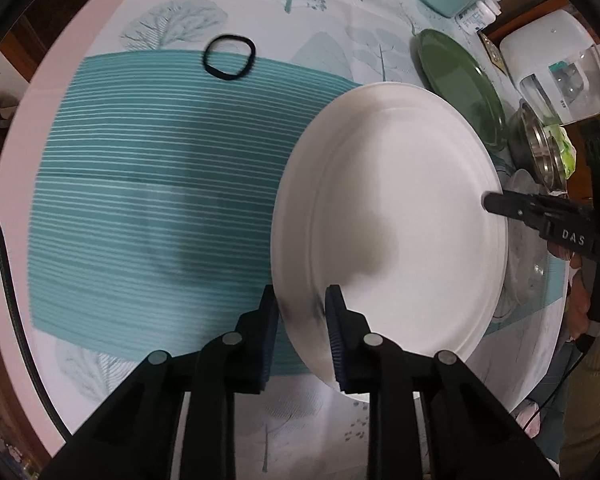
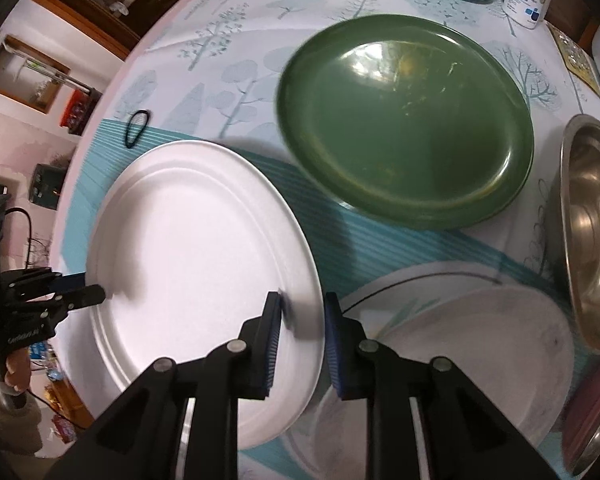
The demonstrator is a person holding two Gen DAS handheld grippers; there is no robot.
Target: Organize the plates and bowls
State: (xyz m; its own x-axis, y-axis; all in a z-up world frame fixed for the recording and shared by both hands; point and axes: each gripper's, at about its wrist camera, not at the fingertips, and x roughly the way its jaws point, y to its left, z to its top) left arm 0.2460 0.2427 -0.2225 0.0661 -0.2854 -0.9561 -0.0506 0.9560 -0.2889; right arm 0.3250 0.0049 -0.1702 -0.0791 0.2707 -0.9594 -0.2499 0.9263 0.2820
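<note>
White plate rim sits between both grippers' jaws: left gripper and right gripper each straddle opposite edges, apart.

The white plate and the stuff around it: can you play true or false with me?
1. Both grippers hold the white plate. True: the left gripper and the right gripper each straddle its rim, on opposite sides.
2. The green plate is stacked on the white plate. False: it lies apart, on the tablecloth.
3. A black hair band lies at the far edge of the striped mat. True.
4. The metal bowl is full of soup. False: it looks empty.
5. The white plate has food on it. False: it is bare.
</note>
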